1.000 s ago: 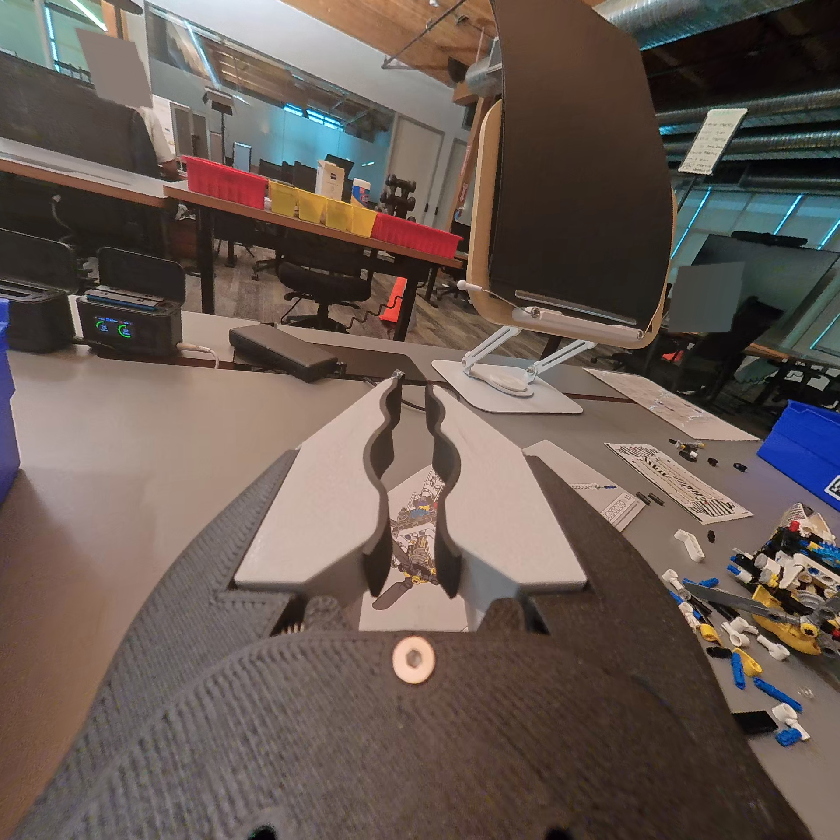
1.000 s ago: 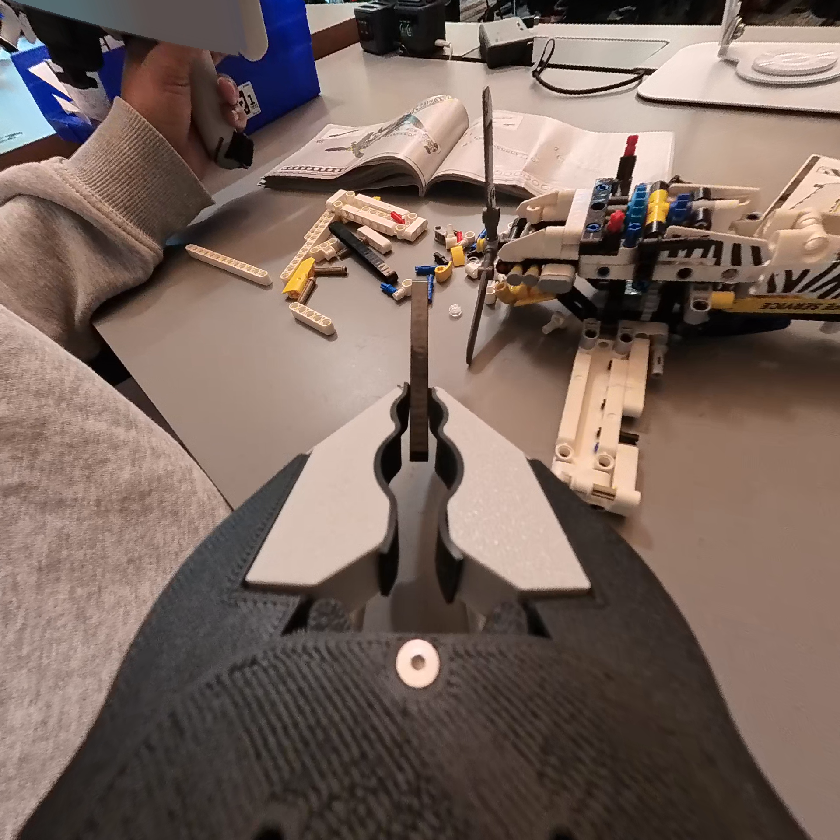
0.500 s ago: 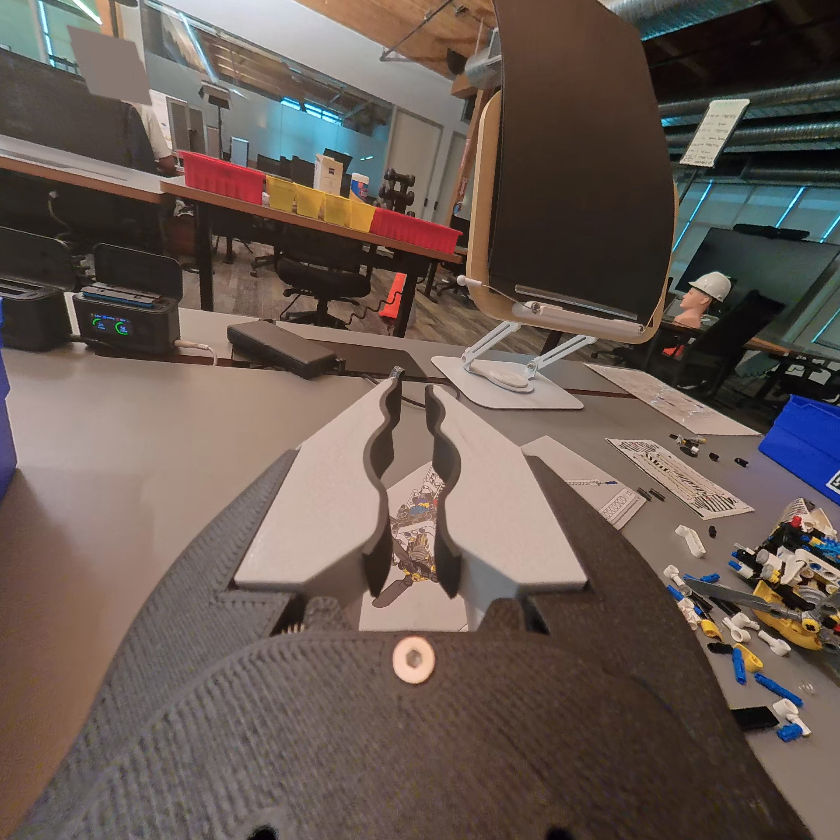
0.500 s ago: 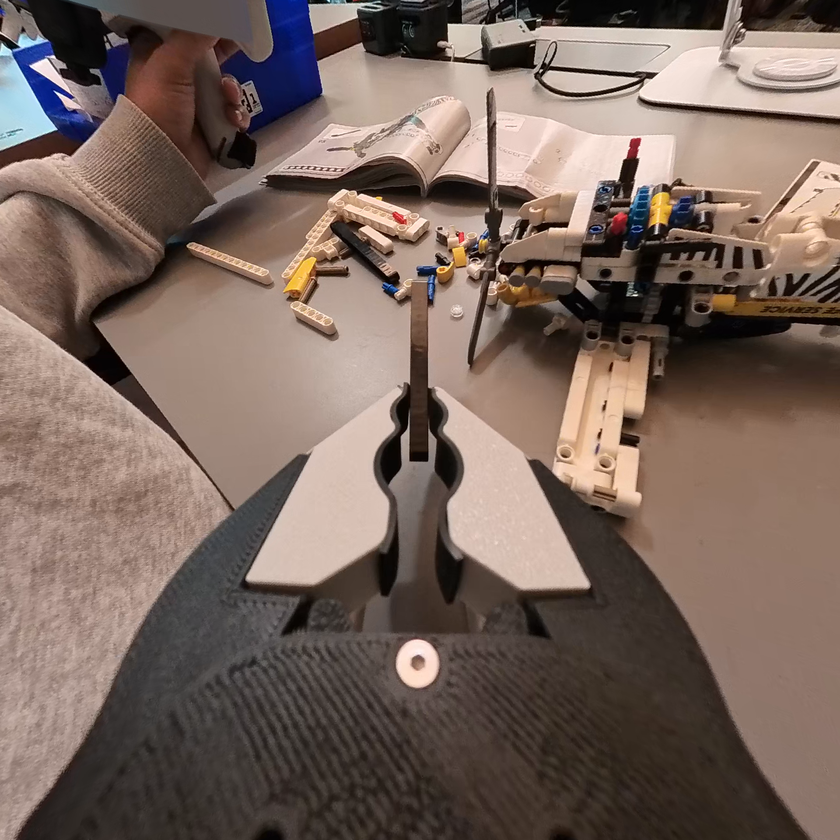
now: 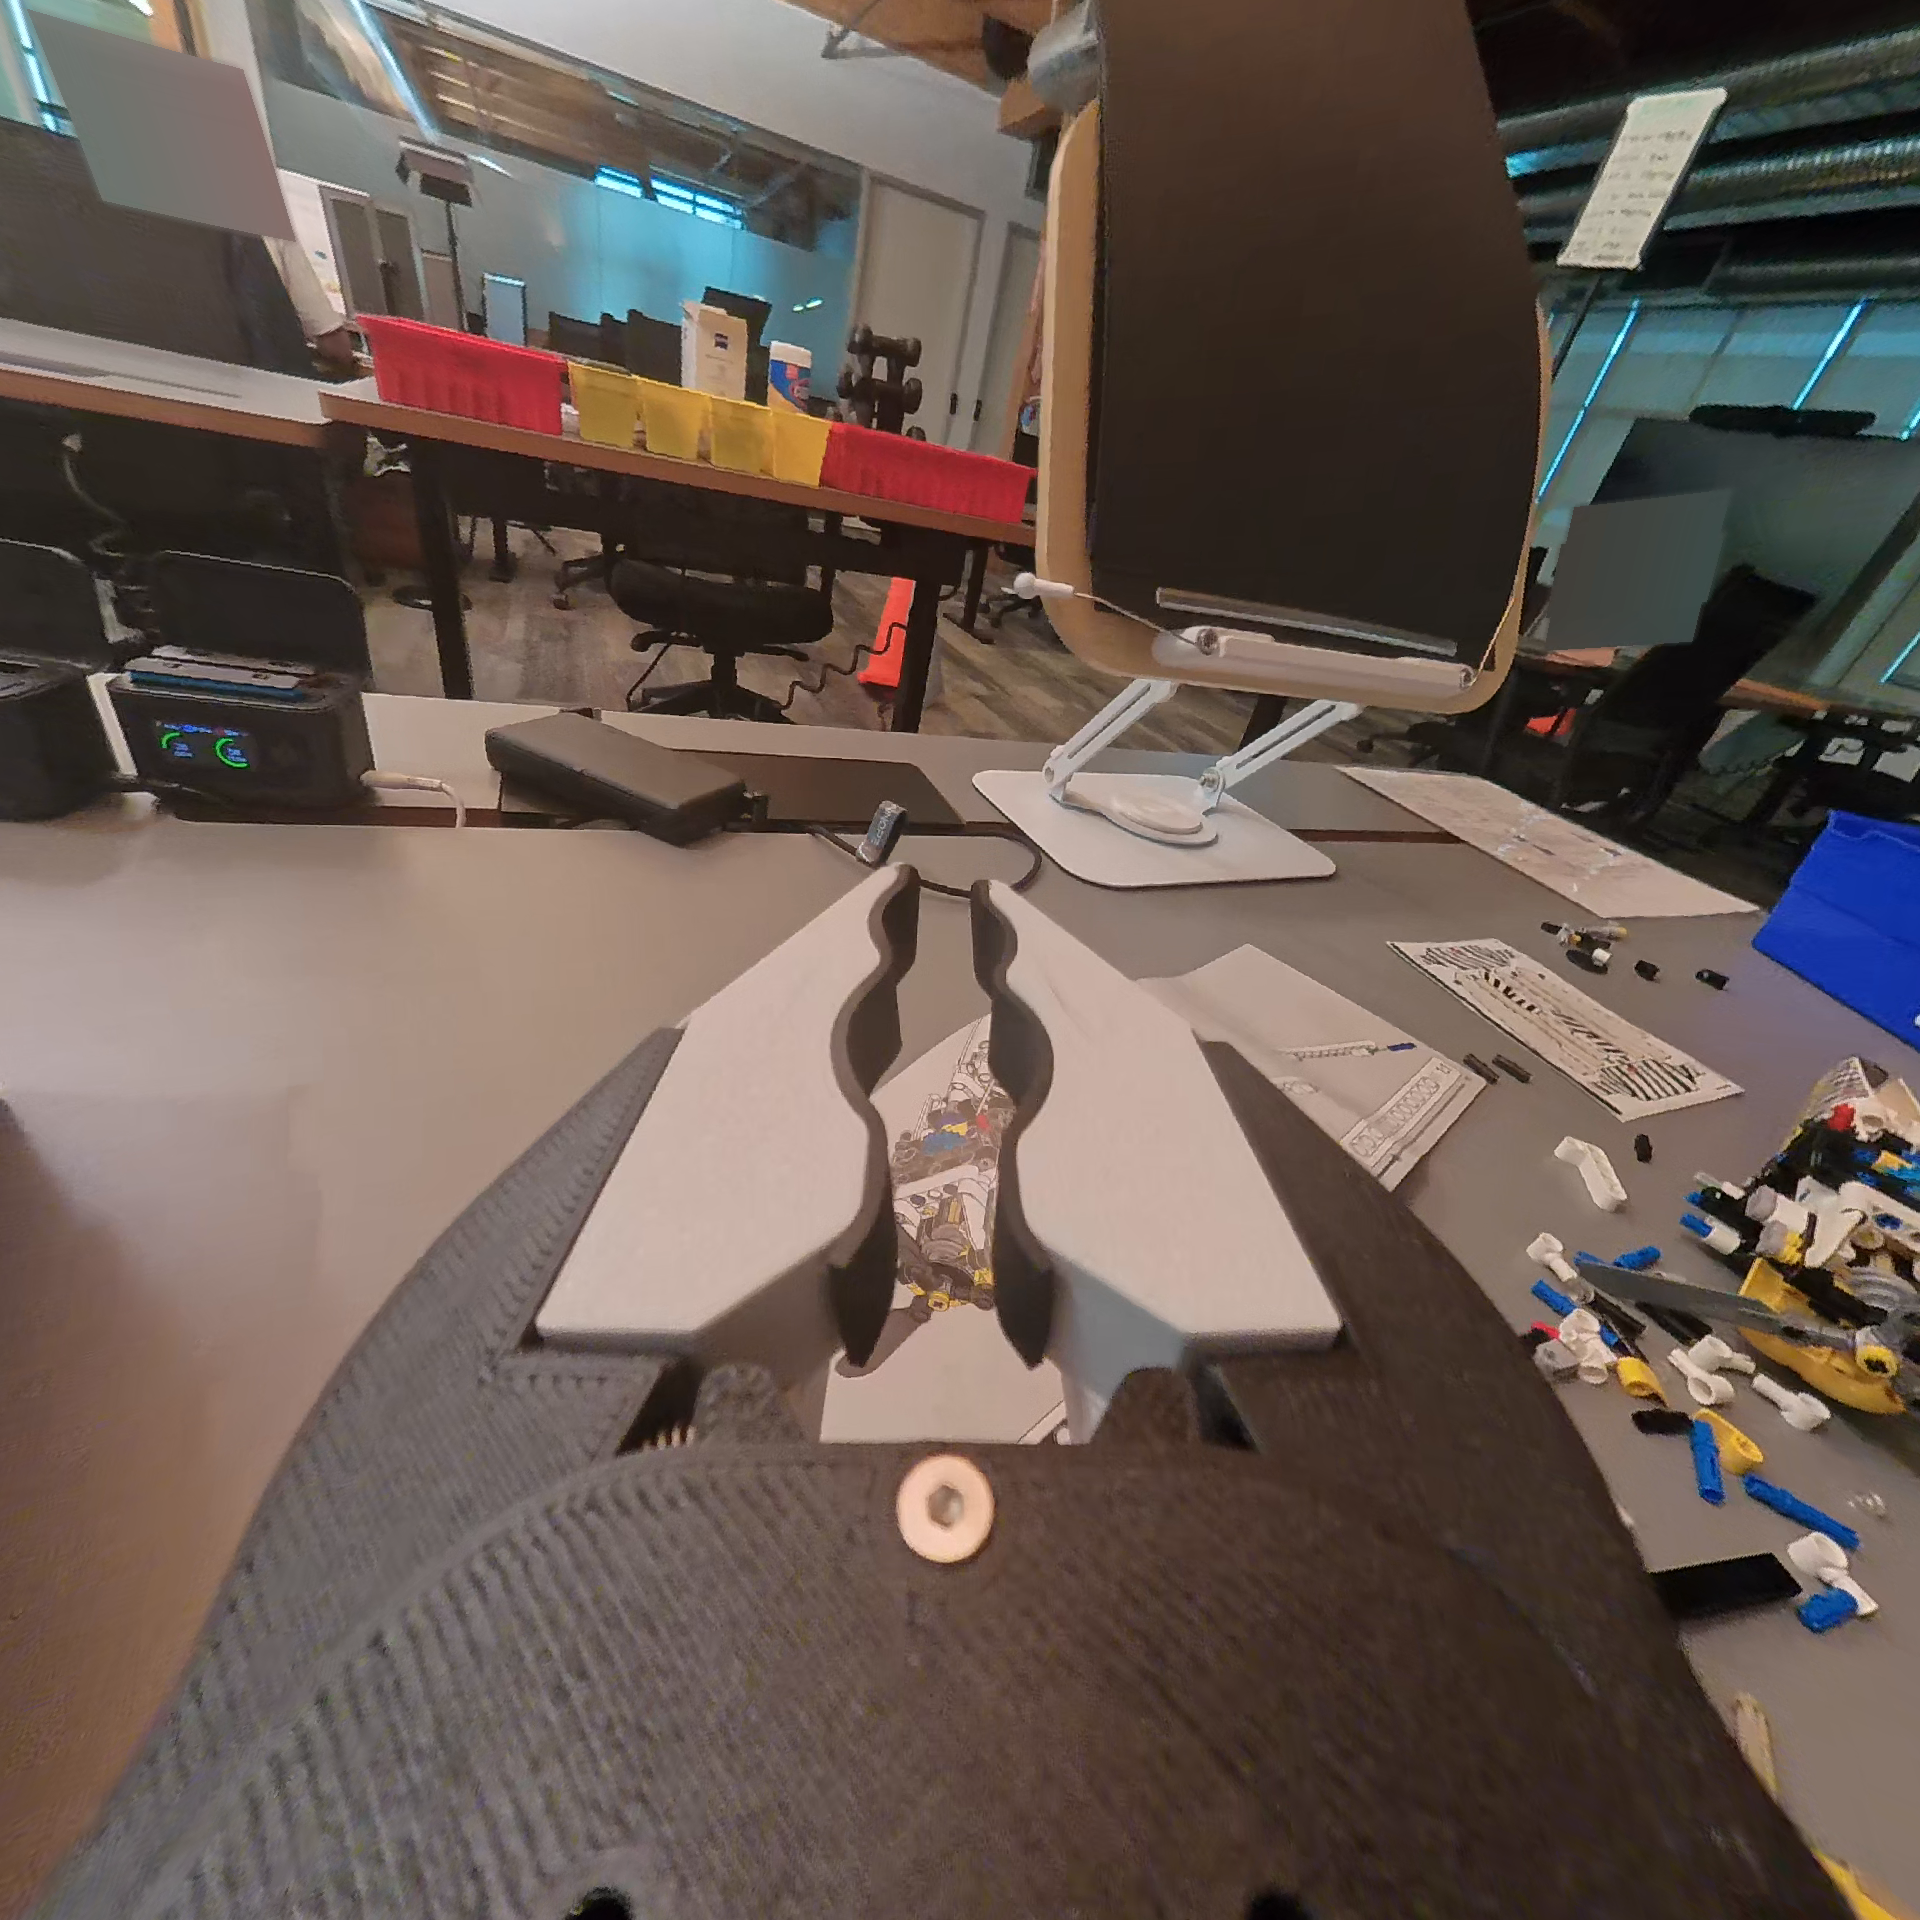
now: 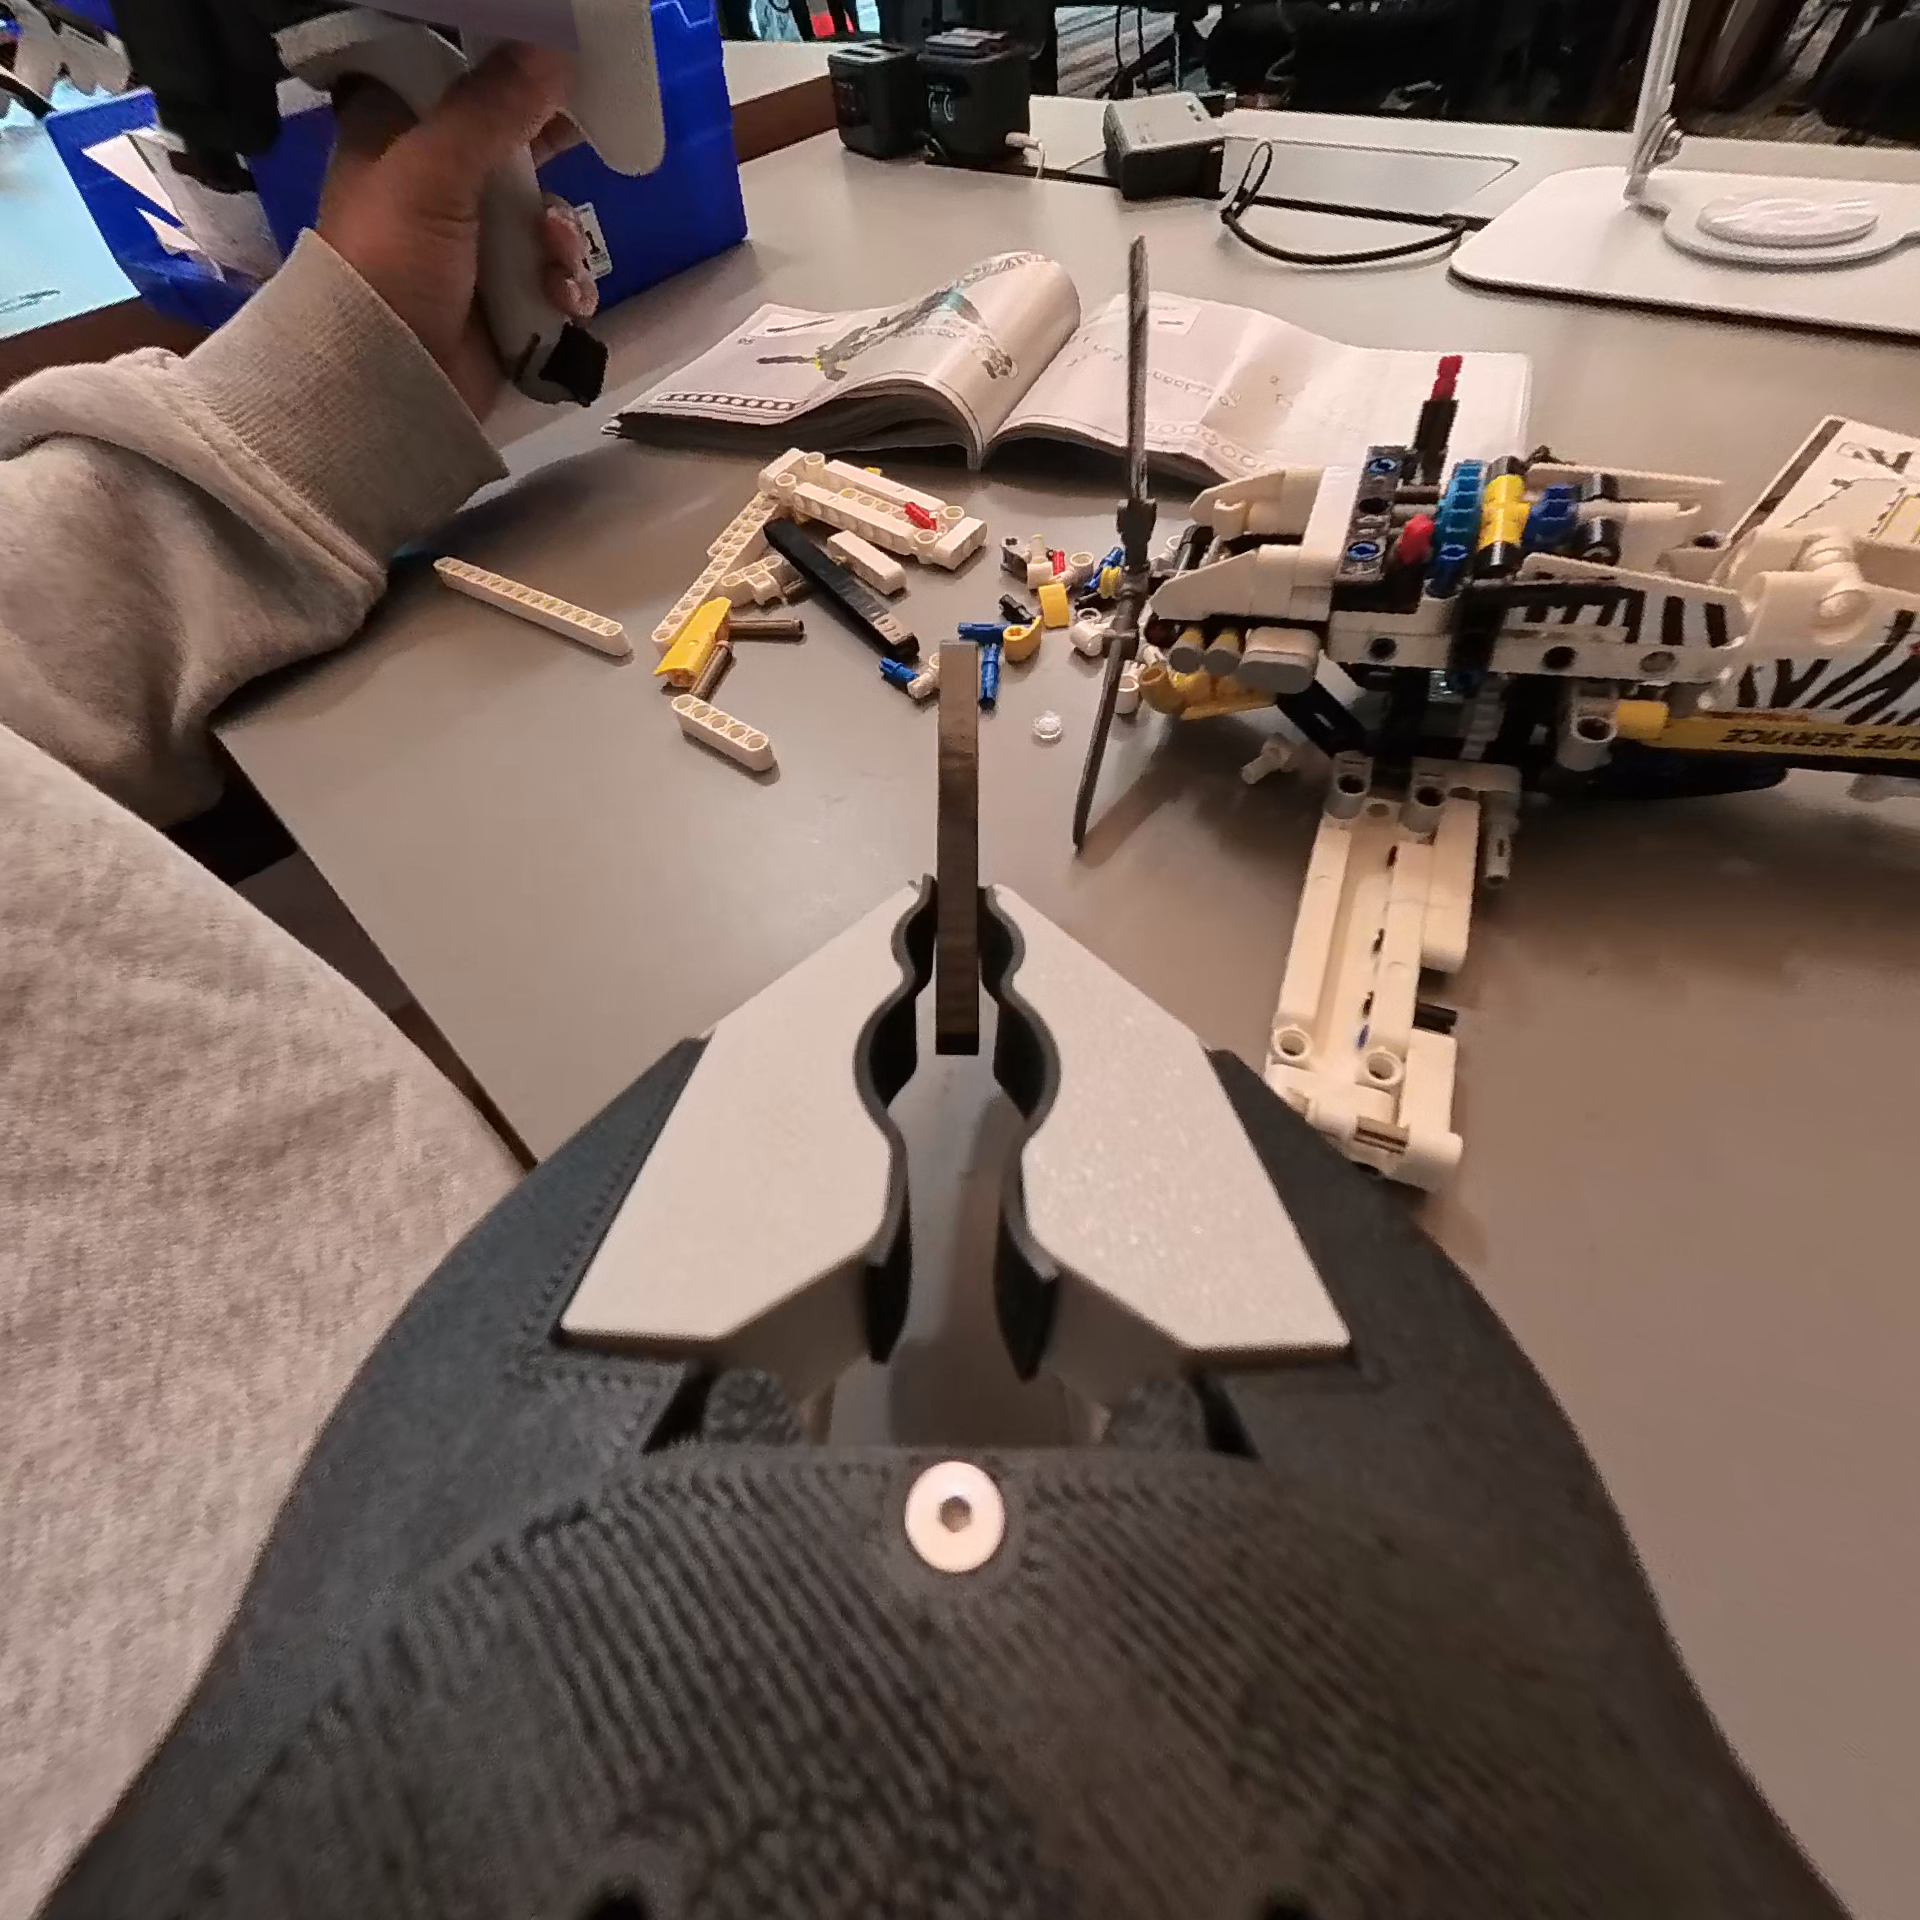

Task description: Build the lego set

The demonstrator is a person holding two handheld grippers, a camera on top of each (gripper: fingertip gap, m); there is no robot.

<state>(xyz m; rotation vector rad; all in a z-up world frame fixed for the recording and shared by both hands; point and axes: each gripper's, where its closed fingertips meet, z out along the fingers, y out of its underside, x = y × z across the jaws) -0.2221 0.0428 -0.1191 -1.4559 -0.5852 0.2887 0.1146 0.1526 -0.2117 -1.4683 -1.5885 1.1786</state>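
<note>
The right gripper [image 6: 957, 914] clamps a flat dark-grey plastic blade [image 6: 957, 821] upright between its jaws, above the grey table [image 6: 1662, 1195]. The half-built white, zebra-striped lego aircraft [image 6: 1507, 634] lies ahead to the right. The left gripper [image 5: 943, 909] hangs empty over the open instruction booklet [image 5: 1340, 1060], jaws slightly parted.

From my right wrist view, the lego model [image 6: 1538, 613] runs off the right edge, so I cannot see its tail. My left gripper [image 5: 943, 904] covers most of the instruction booklet [image 5: 940, 1174]. Loose pieces [image 5: 1704, 1444] there are too small to identify
</note>
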